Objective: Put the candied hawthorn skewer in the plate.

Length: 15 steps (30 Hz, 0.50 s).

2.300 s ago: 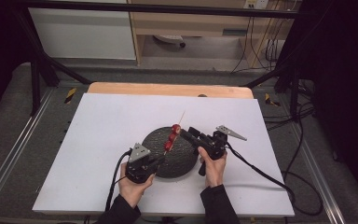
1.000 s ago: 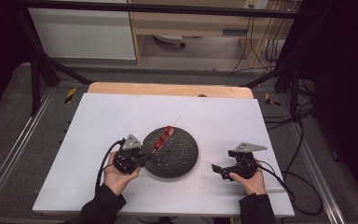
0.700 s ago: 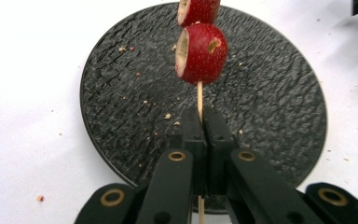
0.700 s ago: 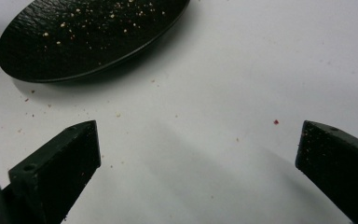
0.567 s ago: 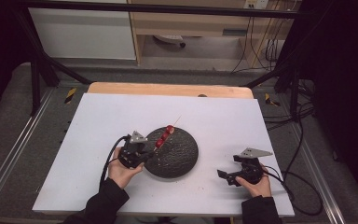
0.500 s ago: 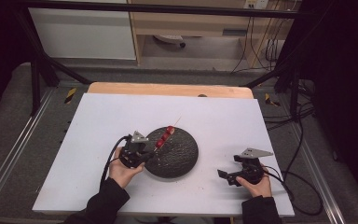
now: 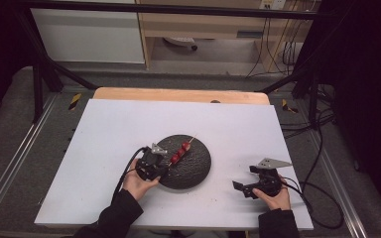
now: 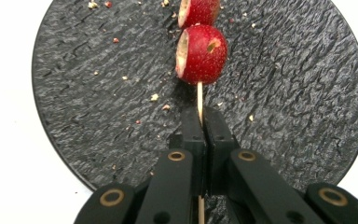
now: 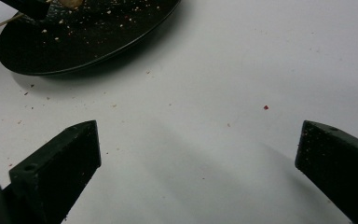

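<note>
A thin wooden skewer (image 8: pixel 199 100) carries red fruit pieces (image 8: pixel 201 54) over a round black textured plate (image 8: pixel 98 93). My left gripper (image 8: pixel 200 116) is shut on the skewer's bare end, just below the lowest fruit. In the high view the left gripper (image 7: pixel 155 166) sits at the plate's (image 7: pixel 193 171) left rim, and the skewer with its fruit (image 7: pixel 179 151) slants up to the right across it. My right gripper (image 7: pixel 244 182) rests open on the white table to the right of the plate. Its jaws stand wide apart (image 9: pixel 196 154) with nothing between them.
The white tabletop (image 7: pixel 129 124) is backed by a wooden strip (image 7: pixel 178 94) at its far edge. Crumbs and a small red speck (image 9: pixel 265 107) lie on the surface near the plate. Black cables trail off the table's right side (image 7: pixel 317 188).
The left gripper has moved right and slightly down to the plate's left rim, carrying the skewer with it. The right gripper, earlier at the plate, has drawn back to the table's right and stays there.
</note>
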Motion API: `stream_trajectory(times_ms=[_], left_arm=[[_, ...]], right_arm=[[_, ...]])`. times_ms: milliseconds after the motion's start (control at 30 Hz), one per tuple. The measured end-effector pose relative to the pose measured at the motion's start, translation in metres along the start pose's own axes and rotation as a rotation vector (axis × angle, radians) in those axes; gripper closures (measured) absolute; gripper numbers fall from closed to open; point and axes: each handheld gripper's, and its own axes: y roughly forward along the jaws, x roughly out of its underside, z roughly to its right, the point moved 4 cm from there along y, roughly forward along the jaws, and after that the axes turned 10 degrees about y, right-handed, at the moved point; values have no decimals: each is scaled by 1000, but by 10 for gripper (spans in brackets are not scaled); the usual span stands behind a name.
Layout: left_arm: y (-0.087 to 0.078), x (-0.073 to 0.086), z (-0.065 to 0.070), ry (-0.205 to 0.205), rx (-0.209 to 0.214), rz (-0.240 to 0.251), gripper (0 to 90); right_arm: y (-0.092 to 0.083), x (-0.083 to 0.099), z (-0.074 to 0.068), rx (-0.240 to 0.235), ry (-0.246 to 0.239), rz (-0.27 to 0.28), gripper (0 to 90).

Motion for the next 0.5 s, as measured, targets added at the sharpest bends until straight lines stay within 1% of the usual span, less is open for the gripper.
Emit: stream_trajectory(times_ms=[133, 433, 500], left_arm=[[3, 1, 1, -3, -1, -28, 882], [4, 0, 1, -2, -3, -26, 877], [2, 1, 1, 7, 8, -18, 867]], right_arm=[[-1, 0, 1, -5, 8, 7, 9], [0, 0, 1, -9, 9, 7, 11], [1, 0, 1, -10, 9, 6, 11]])
